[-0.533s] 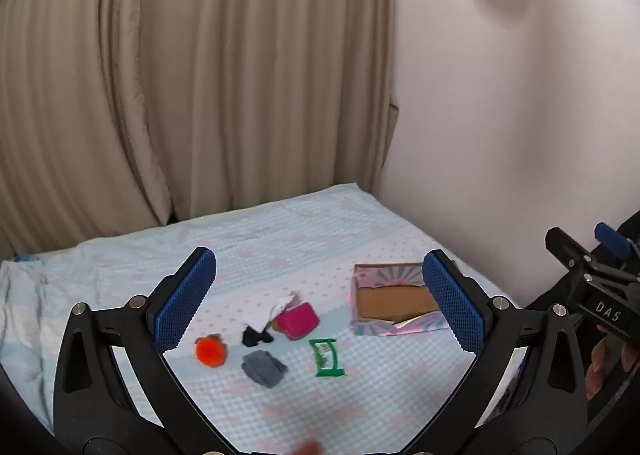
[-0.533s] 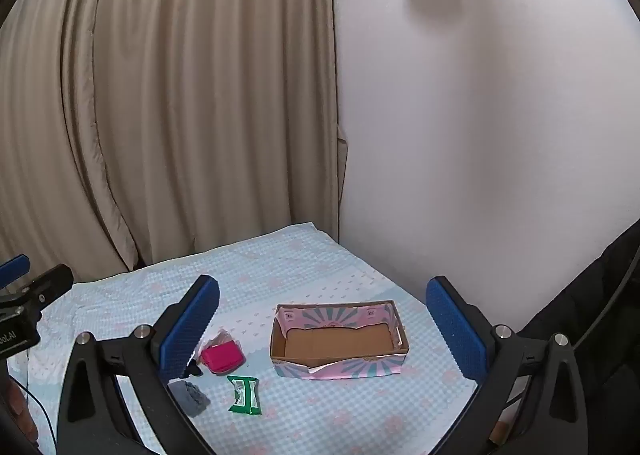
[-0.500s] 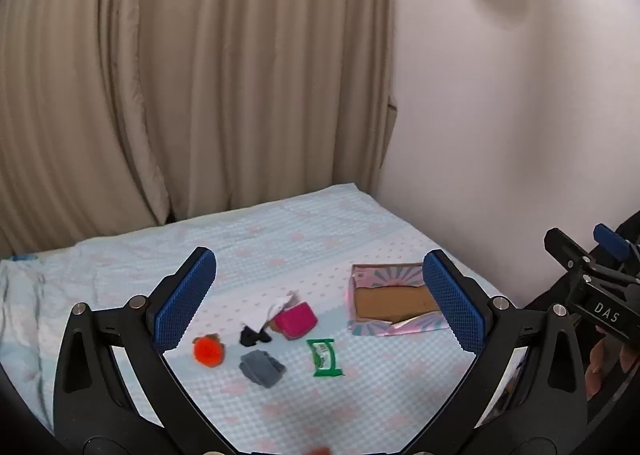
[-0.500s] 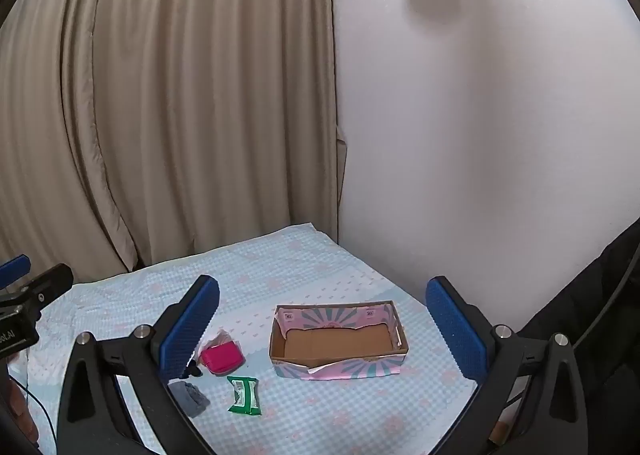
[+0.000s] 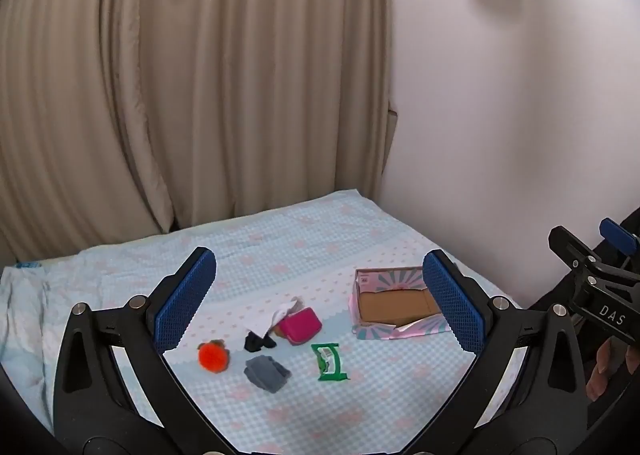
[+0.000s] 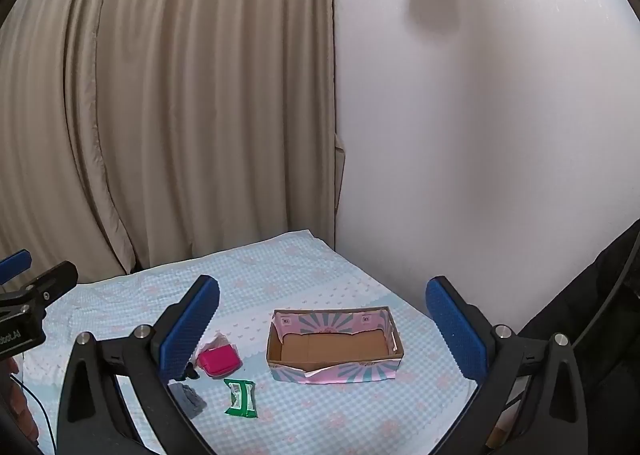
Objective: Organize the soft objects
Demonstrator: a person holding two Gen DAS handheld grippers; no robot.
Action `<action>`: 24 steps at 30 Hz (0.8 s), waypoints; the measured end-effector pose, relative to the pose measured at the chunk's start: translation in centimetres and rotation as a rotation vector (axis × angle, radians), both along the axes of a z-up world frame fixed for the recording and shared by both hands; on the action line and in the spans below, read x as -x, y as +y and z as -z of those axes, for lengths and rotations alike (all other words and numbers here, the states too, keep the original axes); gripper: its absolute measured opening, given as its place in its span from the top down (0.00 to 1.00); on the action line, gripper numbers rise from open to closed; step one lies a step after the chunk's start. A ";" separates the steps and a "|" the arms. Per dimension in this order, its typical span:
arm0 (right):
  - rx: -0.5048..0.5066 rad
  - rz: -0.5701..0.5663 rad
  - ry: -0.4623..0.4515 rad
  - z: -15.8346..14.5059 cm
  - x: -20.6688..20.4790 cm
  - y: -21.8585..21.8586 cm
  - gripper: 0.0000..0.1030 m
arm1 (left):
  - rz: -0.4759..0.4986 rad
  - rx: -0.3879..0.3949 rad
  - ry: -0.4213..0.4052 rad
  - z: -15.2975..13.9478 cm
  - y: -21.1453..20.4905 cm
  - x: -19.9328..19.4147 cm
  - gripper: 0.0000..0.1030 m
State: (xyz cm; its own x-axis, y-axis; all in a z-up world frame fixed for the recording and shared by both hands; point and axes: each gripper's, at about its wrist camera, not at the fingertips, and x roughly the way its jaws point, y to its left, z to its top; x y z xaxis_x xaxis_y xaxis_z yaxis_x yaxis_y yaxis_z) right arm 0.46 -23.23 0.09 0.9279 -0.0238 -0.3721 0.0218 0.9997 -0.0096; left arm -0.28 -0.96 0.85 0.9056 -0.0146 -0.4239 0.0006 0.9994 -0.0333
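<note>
- Left gripper (image 5: 320, 303) hovers above a bed (image 5: 120, 279), jaws spread wide, holding nothing.
- Right gripper (image 6: 322, 327) hovers likewise, jaws wide apart and empty.
- Small soft things lie in a loose cluster, ahead of and below the left jaws: orange pompom (image 5: 214, 356), grey cloth (image 5: 266, 373), black scrap (image 5: 259, 341), pink pouch (image 5: 301, 325), green packet (image 5: 330, 362).
- A cardboard box (image 6: 394, 339) sits open and empty to the cluster's right, ahead of the right jaws, its long side running left to right.
- The left gripper looks nearer the cluster; the right nearer the box.
- Bare bedding surrounds the items; a wall (image 6: 480, 135) stands near the box's right side.
</note>
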 end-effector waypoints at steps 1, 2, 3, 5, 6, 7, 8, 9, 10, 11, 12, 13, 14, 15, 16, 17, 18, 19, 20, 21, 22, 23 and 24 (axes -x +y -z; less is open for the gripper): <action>0.000 0.000 -0.001 -0.2 -0.1 0.0 0.00 | 0.008 0.001 -0.001 -0.3 0.2 0.0 0.00; -0.001 0.000 -0.003 -0.2 -0.1 0.0 0.00 | 0.008 0.000 -0.006 -0.3 0.3 0.2 0.00; -0.002 0.000 -0.004 -0.3 -0.2 -0.1 0.00 | 0.006 -0.001 -0.008 -0.4 0.5 0.3 0.00; -0.004 0.000 -0.004 0.0 -0.4 0.0 0.00 | 0.005 -0.001 -0.008 -0.5 0.5 0.3 0.00; -0.007 -0.004 -0.003 -0.1 -0.6 -0.2 0.00 | 0.001 -0.001 -0.010 -0.5 0.6 0.3 0.00; -0.007 -0.007 -0.003 0.2 -0.4 -0.1 0.00 | -0.003 -0.001 -0.010 -0.5 0.6 0.3 0.00; -0.007 -0.011 0.002 0.1 -0.7 -0.2 0.00 | -0.004 0.001 -0.009 -0.6 0.6 0.2 0.00; -0.004 -0.012 0.001 0.0 -0.6 0.0 0.00 | -0.004 0.004 -0.008 -0.6 0.6 0.1 0.00; -0.001 -0.014 -0.001 -0.2 -0.8 0.0 0.00 | -0.004 0.005 -0.009 -0.6 0.6 0.2 0.00; 0.000 -0.016 -0.004 -0.3 -0.7 0.1 0.00 | -0.004 0.003 -0.009 -0.6 0.5 0.1 0.00; 0.001 -0.019 -0.005 -0.5 -0.9 0.1 0.00 | -0.005 -0.001 -0.010 -0.5 0.4 0.1 0.00; 0.002 -0.020 -0.007 -0.6 -0.9 0.1 0.00 | -0.006 -0.005 -0.010 -0.4 0.3 0.1 0.00; 0.002 -0.022 -0.009 -0.7 -1.2 0.1 0.00 | -0.007 -0.007 -0.011 -0.4 0.2 0.1 0.00; 0.002 -0.022 -0.013 -0.6 -1.1 0.1 0.00 | -0.008 -0.009 -0.013 -0.4 0.2 0.1 0.00; 0.002 -0.024 -0.014 -0.6 -1.3 0.1 0.00 | -0.010 -0.010 -0.014 -0.4 0.2 0.2 0.00; 0.002 -0.026 -0.015 -0.4 -1.4 0.0 0.00 | -0.012 -0.013 -0.016 -0.3 0.1 0.2 0.00; 0.002 -0.028 -0.016 -0.4 -1.6 0.0 0.00 | -0.014 -0.015 -0.017 -0.3 0.0 0.2 0.00; 0.001 -0.030 -0.016 -0.3 -1.8 0.0 0.00 | -0.015 -0.016 -0.018 -0.3 0.0 0.2 0.00; 0.000 -0.033 -0.015 -0.3 -2.1 0.0 0.00 | -0.016 -0.015 -0.019 -0.3 0.0 0.4 0.00; -0.001 -0.036 -0.014 -0.3 -2.6 0.0 0.00 | -0.016 -0.015 -0.020 -0.3 0.1 0.5 0.00; -0.002 -0.037 -0.014 -0.4 -2.9 -0.1 0.00 | -0.016 -0.016 -0.022 -0.3 0.0 0.6 0.00; -0.003 -0.038 -0.014 -0.3 -3.1 0.0 0.00 | -0.016 -0.017 -0.022 -0.3 0.0 0.6 0.00; -0.004 -0.038 -0.016 0.0 -3.0 0.1 0.00 | -0.016 -0.017 -0.021 -0.4 0.1 0.5 0.00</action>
